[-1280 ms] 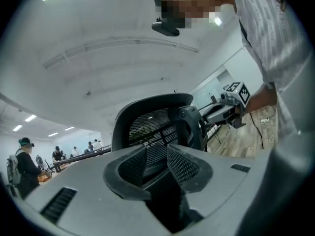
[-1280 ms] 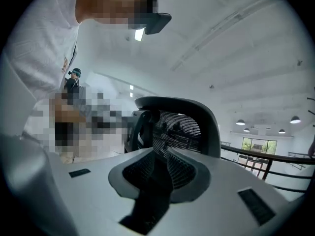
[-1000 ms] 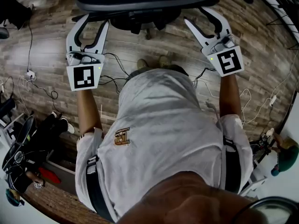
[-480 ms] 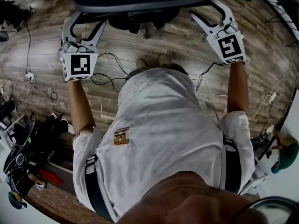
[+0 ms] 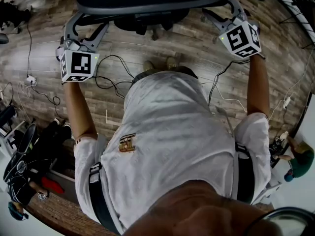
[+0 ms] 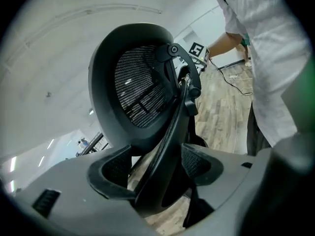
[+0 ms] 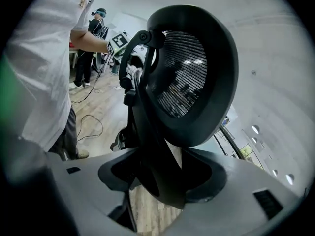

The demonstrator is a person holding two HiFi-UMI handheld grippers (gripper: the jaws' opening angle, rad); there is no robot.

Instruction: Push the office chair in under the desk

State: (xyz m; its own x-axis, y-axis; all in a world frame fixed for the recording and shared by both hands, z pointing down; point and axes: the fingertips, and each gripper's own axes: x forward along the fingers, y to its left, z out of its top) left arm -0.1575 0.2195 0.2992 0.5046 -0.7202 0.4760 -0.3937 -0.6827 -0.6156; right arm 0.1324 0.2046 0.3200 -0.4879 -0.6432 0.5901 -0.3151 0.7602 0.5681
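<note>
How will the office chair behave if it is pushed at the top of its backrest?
The office chair probably rolls easily: the wood floor looks hard and smooth. Its mesh backrest may flex or recline first.

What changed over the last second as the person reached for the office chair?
Both the left gripper and right gripper moved forward and outward, their jaws opening, and now each straddles a side edge of the chair back without clamping it. The chair and floor cables stayed put.
</note>
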